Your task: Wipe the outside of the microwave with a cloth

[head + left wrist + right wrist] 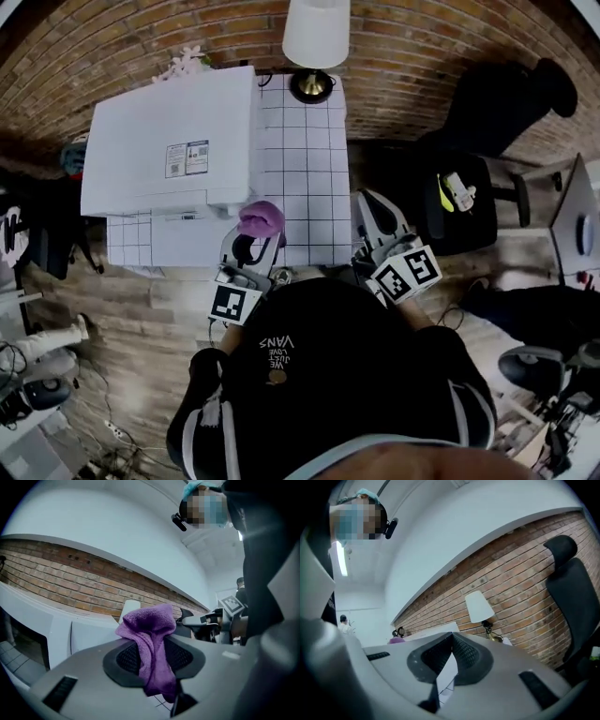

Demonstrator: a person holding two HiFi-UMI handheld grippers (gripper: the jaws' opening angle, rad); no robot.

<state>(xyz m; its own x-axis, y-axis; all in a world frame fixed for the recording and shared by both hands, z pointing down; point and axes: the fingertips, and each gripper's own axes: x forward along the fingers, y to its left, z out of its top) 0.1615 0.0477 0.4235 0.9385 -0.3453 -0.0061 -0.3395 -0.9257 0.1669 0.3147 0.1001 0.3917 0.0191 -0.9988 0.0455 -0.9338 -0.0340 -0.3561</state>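
A white microwave (169, 150) stands on the left part of a white grid-patterned table (305, 178). My left gripper (255, 234) is shut on a purple cloth (262, 218), held just off the microwave's front right corner. In the left gripper view the purple cloth (151, 653) hangs bunched between the jaws, with the microwave (42, 630) at the left. My right gripper (375, 220) is shut with nothing in it, tilted upward over the table's right front edge. Its closed pads (464, 656) meet at the tip in the right gripper view.
A lamp (314, 42) with a white shade stands at the table's back edge against a brick wall (422, 56). A black office chair (478, 169) sits to the right. Another chair and cables lie on the wooden floor at the left.
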